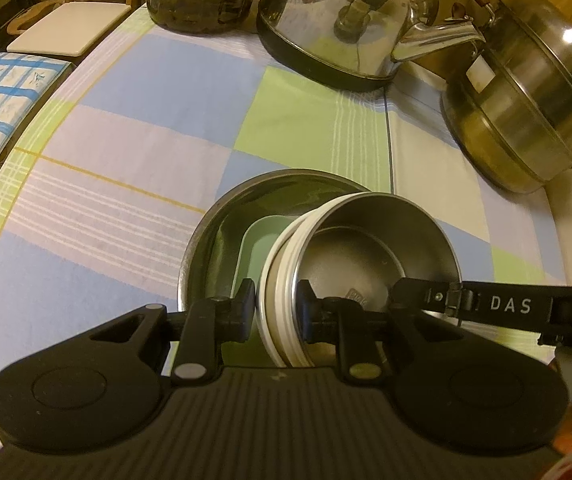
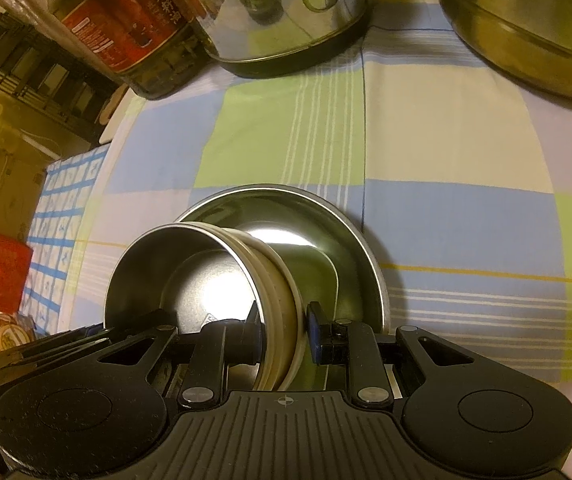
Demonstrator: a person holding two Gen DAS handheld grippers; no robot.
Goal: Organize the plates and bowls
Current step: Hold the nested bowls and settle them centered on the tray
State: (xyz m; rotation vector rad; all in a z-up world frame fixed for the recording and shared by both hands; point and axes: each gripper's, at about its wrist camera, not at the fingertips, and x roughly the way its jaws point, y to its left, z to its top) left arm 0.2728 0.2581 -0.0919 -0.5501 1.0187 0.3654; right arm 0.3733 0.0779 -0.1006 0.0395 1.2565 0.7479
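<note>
Two tools are clamped on one bowl stack, above a steel plate.

The stack [image 1: 366,256] is gripped at opposite rims by the left tool [image 1: 275,310] and right tool [image 2: 283,334], likely so it stays level while being set in the plate [image 2: 350,236]. The worktop [image 1: 133,132] is covered by a checked cloth; a kettle [image 1: 342,28], pot [image 1: 534,92] and bottle [image 2: 125,20] stand behind.

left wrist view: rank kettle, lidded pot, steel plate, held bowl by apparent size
1. Kettle and lidded pot: alike, both cropped, so unranked.
2. Steel plate, partly hidden.
3. Bowl; it is nearest the camera, so its look is inflated.
</note>
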